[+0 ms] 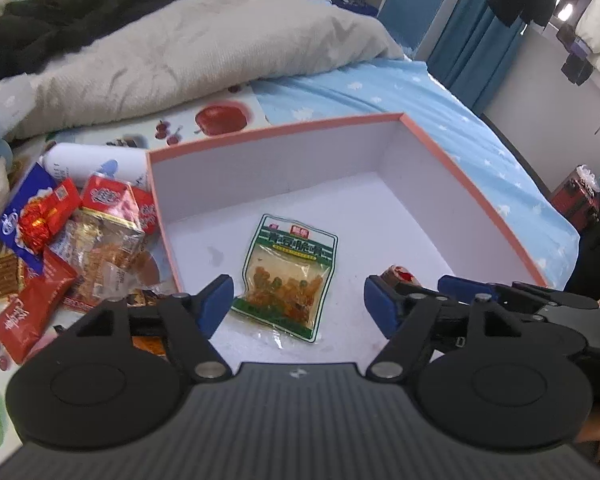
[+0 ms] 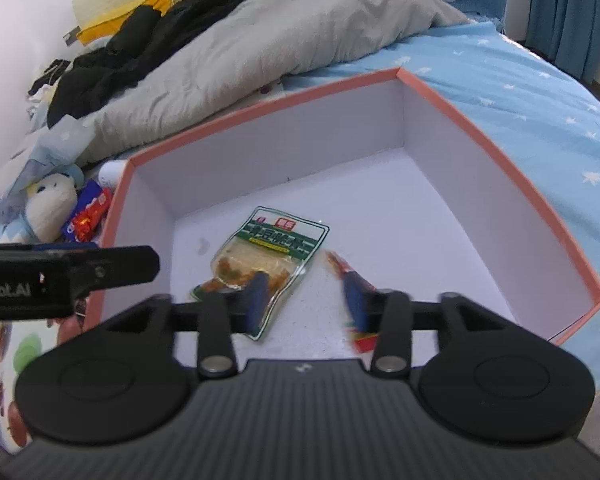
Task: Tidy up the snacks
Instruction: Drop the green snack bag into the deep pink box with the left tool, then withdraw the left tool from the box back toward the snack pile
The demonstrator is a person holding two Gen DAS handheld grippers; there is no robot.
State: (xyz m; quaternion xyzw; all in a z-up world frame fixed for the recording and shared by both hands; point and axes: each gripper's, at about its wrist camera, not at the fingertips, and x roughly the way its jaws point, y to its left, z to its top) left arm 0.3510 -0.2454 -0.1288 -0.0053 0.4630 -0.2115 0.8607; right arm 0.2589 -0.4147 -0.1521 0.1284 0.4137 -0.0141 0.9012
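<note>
A pink-rimmed box (image 1: 284,130) with a white inside stands open on the bed. On its floor lies a clear green-labelled snack packet (image 1: 288,276) of orange pieces. My left gripper (image 1: 298,307) hangs just above the packet's near end, open, its blue pads well apart and touching nothing. In the right wrist view the same packet (image 2: 270,246) lies under the left finger of my right gripper (image 2: 306,300). That gripper is open and blurred. A small red-wrapped snack (image 2: 336,264) lies on the box floor against its right finger; bare floor shows between the pads.
Left of the box, a pile of red, blue and clear snack packets (image 1: 60,256) and a white bottle (image 1: 96,160) lie on a fruit-print cloth. A grey duvet (image 1: 180,60) is heaped behind, and a plush toy (image 2: 48,204) sits at the left. Blue star-print sheet (image 1: 440,112) lies to the right.
</note>
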